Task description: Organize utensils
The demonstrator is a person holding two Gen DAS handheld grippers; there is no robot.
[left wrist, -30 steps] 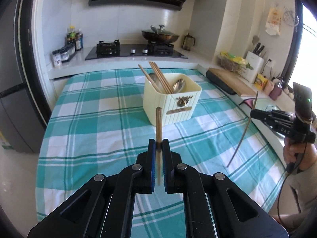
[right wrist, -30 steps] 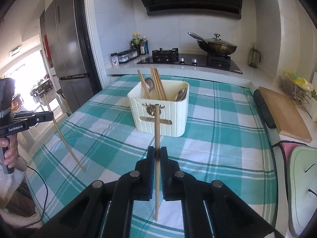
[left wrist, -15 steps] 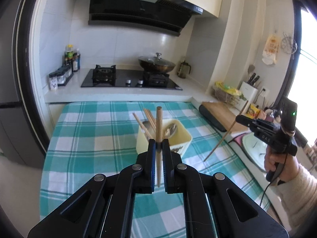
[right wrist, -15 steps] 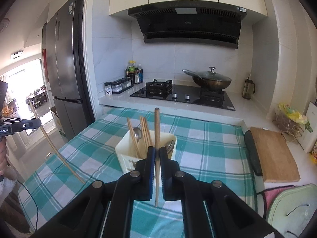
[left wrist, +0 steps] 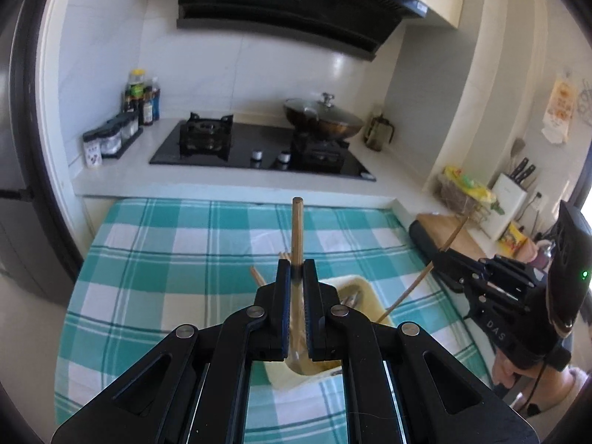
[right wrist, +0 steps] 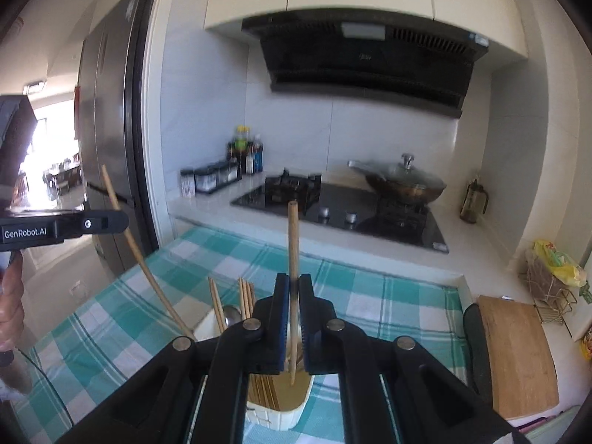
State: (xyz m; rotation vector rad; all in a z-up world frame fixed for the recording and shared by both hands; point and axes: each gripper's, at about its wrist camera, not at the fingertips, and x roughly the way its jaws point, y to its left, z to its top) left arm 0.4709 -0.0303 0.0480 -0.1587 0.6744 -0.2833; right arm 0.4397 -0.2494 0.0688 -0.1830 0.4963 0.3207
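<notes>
My left gripper is shut on a wooden chopstick held upright, its lower end above the cream utensil holder on the checked cloth. My right gripper is shut on a second chopstick, whose lower tip hangs over the holder's opening. The holder contains several chopsticks and a spoon. In the left wrist view the right gripper appears at the right, its chopstick slanting down into the holder. In the right wrist view the left gripper shows at the left, its chopstick angled toward the holder.
A teal checked cloth covers the table. Behind it runs a counter with a gas hob, a lidded wok and seasoning jars. A cutting board lies at the right. A fridge stands at the left.
Both grippers have risen and closed in over the holder with their chopsticks. The holder has dropped from the middle of each view to beneath the jaws.
</notes>
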